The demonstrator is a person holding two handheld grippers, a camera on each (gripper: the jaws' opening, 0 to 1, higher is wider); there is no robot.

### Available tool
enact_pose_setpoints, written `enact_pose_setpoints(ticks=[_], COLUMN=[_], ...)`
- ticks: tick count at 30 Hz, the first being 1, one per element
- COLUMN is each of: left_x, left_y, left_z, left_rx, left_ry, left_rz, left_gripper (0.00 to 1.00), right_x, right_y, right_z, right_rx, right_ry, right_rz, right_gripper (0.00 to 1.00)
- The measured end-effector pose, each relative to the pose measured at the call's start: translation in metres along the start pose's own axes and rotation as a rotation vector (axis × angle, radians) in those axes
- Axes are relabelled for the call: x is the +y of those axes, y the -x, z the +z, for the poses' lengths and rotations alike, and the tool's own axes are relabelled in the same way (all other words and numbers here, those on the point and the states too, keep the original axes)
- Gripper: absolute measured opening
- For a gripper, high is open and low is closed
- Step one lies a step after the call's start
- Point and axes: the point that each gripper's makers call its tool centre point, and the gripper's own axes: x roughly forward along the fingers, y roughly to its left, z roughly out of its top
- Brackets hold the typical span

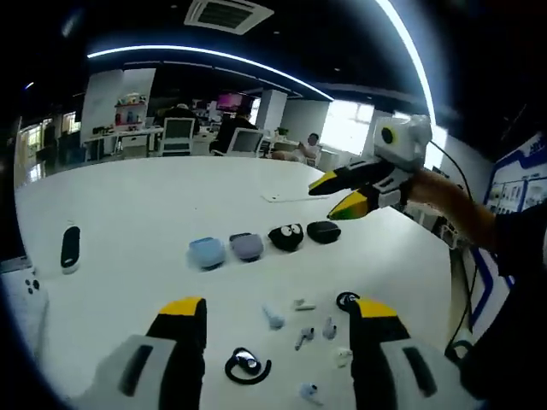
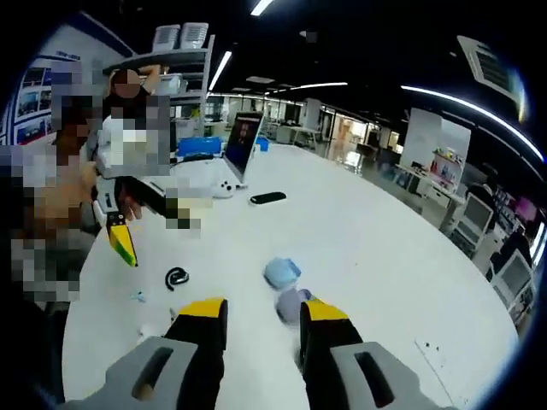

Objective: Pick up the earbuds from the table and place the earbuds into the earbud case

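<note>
- No readable writing shows on the four earbud cases [image 1: 265, 242].
- Loose earbuds [image 1: 301, 329] lie near the left gripper [image 1: 278, 320], jaws apart.
- Right gripper [image 2: 261, 312]: jaws apart, empty.

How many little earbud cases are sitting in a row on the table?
4, side by side on the white table: light blue case, grey-purple case, black case with googly eyes, plain black case. None looks hidden.

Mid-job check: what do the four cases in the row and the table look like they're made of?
The blue case, lilac case and black case look like smooth matte plastic, with soft, dull highlights. The case with eyes seems a black rubbery or fuzzy cover; too small to tell. The table looks like glossy white laminate, since it reflects light.
</note>
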Motion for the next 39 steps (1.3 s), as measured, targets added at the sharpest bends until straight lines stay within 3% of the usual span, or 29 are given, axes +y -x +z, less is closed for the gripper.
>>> enact_pose_setpoints(ticks=[7, 10, 12, 23, 32, 39], left_x=[0.019, 0.025, 0.034, 0.046, 0.052, 0.047], left_y=[-0.019, -0.028, -0.034, -0.060, -0.074, -0.074], left_z=[0.008, 0.016, 0.018, 0.010, 0.003, -0.003], left_rx=[-0.032, -0.072, -0.078, -0.023, 0.010, 0.018], left_ry=[0.051, 0.131, 0.131, 0.127, 0.121, 0.126], left_rz=[-0.007, -0.040, -0.037, -0.029, -0.034, -0.035], left_gripper=[0.68, 0.68, 0.68, 0.64, 0.62, 0.62], right_x=[-0.023, -0.029, -0.033, -0.042, -0.050, -0.041], right_y=[-0.036, -0.049, -0.062, -0.102, -0.130, -0.152], right_z=[0.002, 0.006, 0.008, 0.011, 0.000, -0.007], right_rx=[0.042, 0.054, 0.071, 0.145, 0.230, 0.302], right_ry=[0.019, 0.046, 0.065, 0.126, 0.140, 0.150], right_rz=[0.009, 0.005, 0.012, 0.063, 0.130, 0.205], right_gripper=[0.29, 0.27, 0.26, 0.25, 0.21, 0.17])
